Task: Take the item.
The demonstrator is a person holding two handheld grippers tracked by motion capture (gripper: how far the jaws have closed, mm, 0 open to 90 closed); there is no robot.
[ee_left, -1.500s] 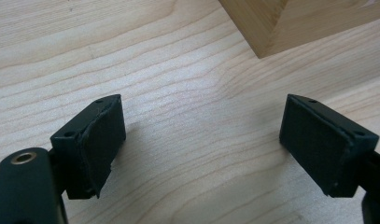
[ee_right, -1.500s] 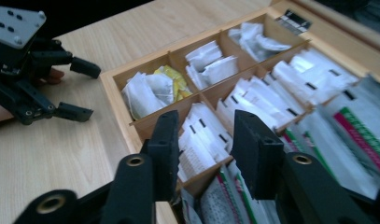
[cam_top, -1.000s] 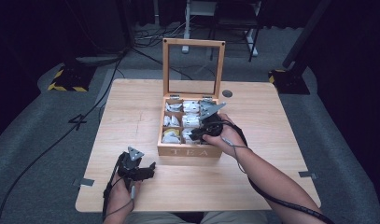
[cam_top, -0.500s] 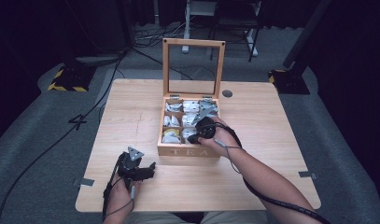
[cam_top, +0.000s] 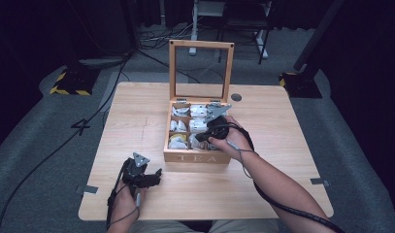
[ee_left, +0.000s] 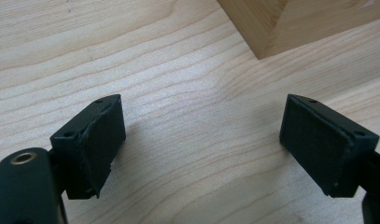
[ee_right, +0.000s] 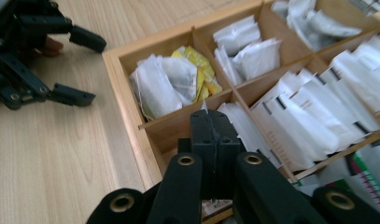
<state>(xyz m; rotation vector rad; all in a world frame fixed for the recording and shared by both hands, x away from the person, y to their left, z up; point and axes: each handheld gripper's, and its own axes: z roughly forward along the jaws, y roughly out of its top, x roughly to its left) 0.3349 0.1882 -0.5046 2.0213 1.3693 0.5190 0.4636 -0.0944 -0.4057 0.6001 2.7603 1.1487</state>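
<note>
A white paper tea sachet (ee_right: 204, 106), only its tip visible, stands pinched between the right gripper's (ee_right: 209, 122) closed jaws, low centre of frame over the open wooden tea box (cam_top: 197, 157). The left gripper (ee_left: 201, 144) rests wide open and empty on the pale wooden table (cam_top: 282, 126), lower left.

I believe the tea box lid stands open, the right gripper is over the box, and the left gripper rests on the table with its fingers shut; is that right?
Not quite: the left gripper is open, its fingers set wide apart over the bare table, as the left gripper view shows. The rest holds: the tea box has its lid upright, and the right gripper is over the box.
</note>
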